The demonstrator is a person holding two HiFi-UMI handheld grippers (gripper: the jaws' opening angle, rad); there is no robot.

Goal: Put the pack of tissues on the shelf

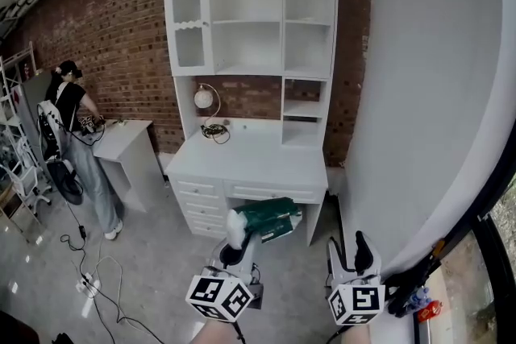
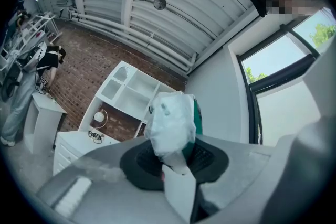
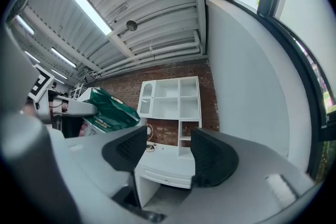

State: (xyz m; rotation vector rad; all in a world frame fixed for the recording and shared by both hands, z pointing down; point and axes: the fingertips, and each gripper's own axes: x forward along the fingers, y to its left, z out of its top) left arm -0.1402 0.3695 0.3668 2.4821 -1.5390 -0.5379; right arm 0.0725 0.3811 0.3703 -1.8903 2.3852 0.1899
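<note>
Head view: the left gripper (image 1: pixel 235 231) pinches the pack of tissues (image 1: pixel 270 217) by its white near end. The green body therefore juts ahead toward the furniture, probably so it can be slid into a compartment. In the left gripper view its fingers (image 2: pixel 210 157) press onto that crumpled white wrapper, and the pack stands up between them. The right gripper (image 1: pixel 350 248) hangs just to the right, fingers (image 3: pixel 212 157) spread with nothing between them, probably free as a spare.

The pack is in the air, well short of the white shelf (image 1: pixel 251 20), whose open compartments look bare. Below the shelf, the white counter (image 1: pixel 250 161) carries a round lamp (image 1: pixel 203 98) and a cable (image 1: pixel 214 131). A brick wall (image 1: pixel 121 28) stands behind and a plain white wall (image 1: pixel 419 93) on the right. Far left, a person (image 1: pixel 76 117) stands at a small table (image 1: pixel 129 145), and cords (image 1: pixel 101 270) trail across the grey floor (image 1: pixel 161 254).
</note>
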